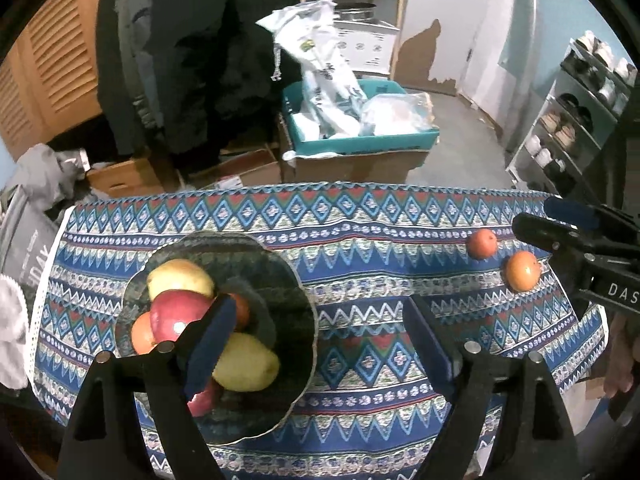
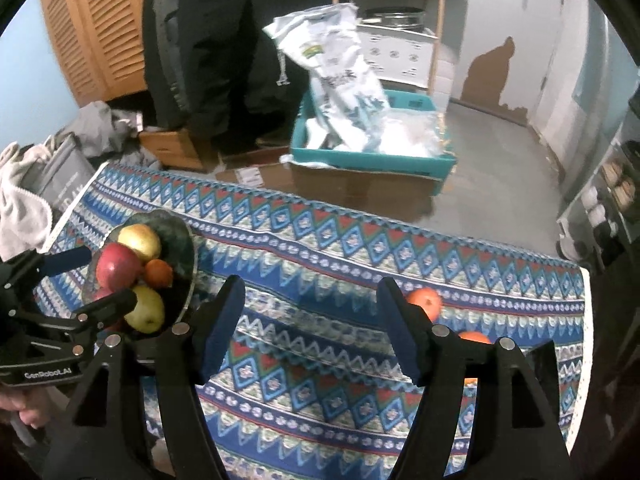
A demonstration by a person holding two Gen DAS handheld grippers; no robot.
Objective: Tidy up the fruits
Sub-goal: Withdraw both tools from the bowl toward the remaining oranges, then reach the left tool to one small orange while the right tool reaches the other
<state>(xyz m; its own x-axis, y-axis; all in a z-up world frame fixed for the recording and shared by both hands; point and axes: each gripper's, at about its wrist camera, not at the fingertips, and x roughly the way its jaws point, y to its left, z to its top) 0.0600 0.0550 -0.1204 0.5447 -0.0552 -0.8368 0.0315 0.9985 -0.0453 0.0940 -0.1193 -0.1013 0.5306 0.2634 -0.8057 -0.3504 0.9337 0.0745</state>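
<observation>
2 oranges (image 1: 521,271) nr tablecloth (image 1: 360,240) rt edge

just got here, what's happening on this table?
A person is sorting fruit with a handheld tool in each hand. The dark glass bowl on the patterned tablecloth already holds apples, pears and a small orange fruit. Two oranges are not yet in it; they lie loose near the cloth's right edge. The left tool is open and empty, with one finger over the bowl. The right tool is also open and empty, close to the loose oranges but not gripping either.
</observation>
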